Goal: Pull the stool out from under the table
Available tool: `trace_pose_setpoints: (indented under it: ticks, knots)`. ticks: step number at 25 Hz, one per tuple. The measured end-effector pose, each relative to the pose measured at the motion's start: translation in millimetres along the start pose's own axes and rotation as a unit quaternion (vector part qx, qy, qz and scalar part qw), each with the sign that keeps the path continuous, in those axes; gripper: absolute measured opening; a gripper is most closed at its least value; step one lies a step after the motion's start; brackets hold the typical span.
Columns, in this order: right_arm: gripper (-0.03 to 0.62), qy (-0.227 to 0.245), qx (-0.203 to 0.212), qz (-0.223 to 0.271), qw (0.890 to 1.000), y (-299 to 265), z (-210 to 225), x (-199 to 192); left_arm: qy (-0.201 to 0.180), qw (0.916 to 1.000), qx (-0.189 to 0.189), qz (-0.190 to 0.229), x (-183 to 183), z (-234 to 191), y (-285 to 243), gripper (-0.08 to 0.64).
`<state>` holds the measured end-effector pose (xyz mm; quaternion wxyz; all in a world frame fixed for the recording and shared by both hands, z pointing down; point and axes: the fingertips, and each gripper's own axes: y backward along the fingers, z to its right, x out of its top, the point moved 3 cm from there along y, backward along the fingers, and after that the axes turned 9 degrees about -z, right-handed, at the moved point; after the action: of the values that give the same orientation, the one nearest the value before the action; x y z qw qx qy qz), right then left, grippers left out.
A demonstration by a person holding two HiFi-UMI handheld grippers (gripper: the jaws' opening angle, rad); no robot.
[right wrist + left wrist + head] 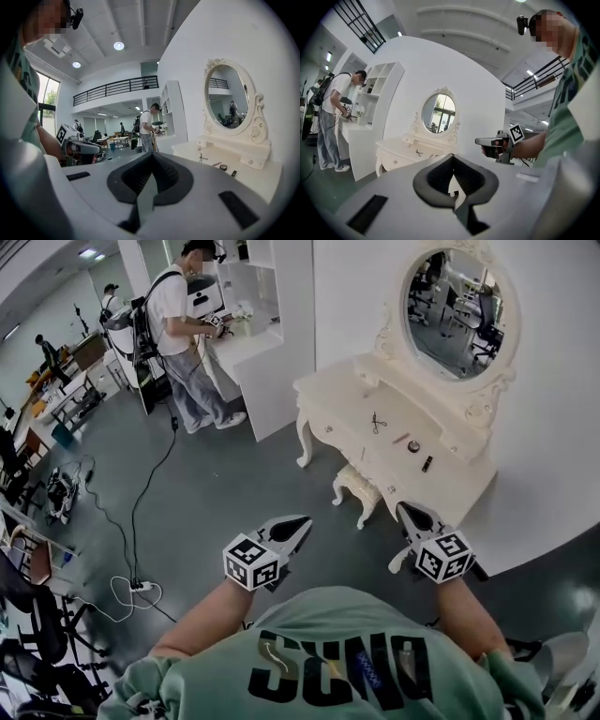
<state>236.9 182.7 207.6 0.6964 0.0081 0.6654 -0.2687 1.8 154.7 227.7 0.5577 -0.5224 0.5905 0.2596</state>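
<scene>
A white carved stool (360, 487) stands tucked under the front of the white dressing table (349, 399), with only its near legs and seat edge showing. My left gripper (298, 524) hovers shut and empty over the grey floor, a short way in front of the stool. My right gripper (411, 514) is also shut and empty, held near the table's front right corner. In the left gripper view the jaws (453, 157) meet, the table (401, 152) lies beyond them, and the right gripper (482, 140) shows at the right. In the right gripper view the jaws (151, 153) meet.
An oval mirror (455, 310) tops the table, which carries scissors (378, 421) and small items. A person (180, 329) works at a white shelf unit (267, 343) at the back. A cable (141, 502) runs to a power strip (141, 587). Desks and chairs crowd the left.
</scene>
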Motion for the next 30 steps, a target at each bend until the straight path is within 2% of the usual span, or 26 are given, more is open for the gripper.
trace_pose_setpoints:
  ticks: [6,11,15,19,24,27,30]
  knots:
    - [-0.006,-0.004,-0.018,-0.003,1.0,-65,18,27,-0.007,0.9997,-0.022,-0.006,30,-75,-23,0.009]
    - [-0.005,-0.01,-0.028,-0.009,1.0,-95,46,39,-0.005,0.9996,-0.024,-0.013,44,-112,-52,0.009]
    - [-0.005,-0.008,-0.019,-0.014,1.0,-108,83,41,-0.002,0.9998,-0.01,-0.016,51,-124,-90,0.009]
    - [-0.006,0.004,0.008,-0.018,1.0,-118,131,40,0.004,0.9995,0.024,-0.022,56,-125,-137,0.009]
    - [-0.005,0.04,0.047,-0.037,0.997,-132,175,29,0.042,0.9968,0.067,-0.011,53,-124,-191,0.009]
    - [-0.005,0.04,0.049,-0.041,0.997,-153,190,14,0.051,0.9958,0.075,-0.015,39,-141,-212,0.009]
    - [-0.006,0.023,0.035,-0.042,0.998,-180,193,-8,0.063,0.9954,0.068,-0.025,13,-176,-221,0.009]
